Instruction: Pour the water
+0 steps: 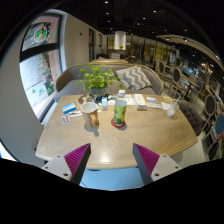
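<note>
A green leafy plant (pixel 97 77) stands on the wooden table (pixel 110 145) before a cushioned bench (pixel 135 78).

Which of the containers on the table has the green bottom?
The clear bottle standing mid-table, beyond the open gripper. Its lower part is green; the cup just left of it is tan and handled, and the small cup far right is pale.

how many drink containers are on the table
2: a mug left of centre and a clear bottle beside it, both beyond the open gripper. Small far items are unclear.

A clear bottle (pixel 120 109) stands upright beside a mug (pixel 90 112).
</note>
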`<state>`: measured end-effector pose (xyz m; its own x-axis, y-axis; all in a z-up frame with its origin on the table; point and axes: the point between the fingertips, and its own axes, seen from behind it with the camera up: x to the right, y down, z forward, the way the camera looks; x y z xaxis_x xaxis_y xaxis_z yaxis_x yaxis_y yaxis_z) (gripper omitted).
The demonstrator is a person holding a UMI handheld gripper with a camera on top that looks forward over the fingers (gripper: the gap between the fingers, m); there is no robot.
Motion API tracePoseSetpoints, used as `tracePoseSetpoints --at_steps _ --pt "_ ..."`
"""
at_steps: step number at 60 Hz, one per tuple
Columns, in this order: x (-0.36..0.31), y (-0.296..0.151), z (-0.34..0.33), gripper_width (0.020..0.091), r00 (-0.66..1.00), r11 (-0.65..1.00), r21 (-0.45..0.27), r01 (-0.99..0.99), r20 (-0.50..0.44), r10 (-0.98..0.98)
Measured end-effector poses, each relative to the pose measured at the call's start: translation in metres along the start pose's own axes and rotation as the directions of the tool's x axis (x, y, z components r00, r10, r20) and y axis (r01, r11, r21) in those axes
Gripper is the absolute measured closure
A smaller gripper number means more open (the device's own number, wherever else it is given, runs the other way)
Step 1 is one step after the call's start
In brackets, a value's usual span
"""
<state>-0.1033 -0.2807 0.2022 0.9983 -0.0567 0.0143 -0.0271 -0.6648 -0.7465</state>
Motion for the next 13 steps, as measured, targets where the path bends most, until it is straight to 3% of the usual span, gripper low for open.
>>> tracePoseSetpoints --at_steps 13 --pt "-0.005 -0.003 -0.014 0.0249 1.000 1.000 0.013 0.018 -0.011 -0.017"
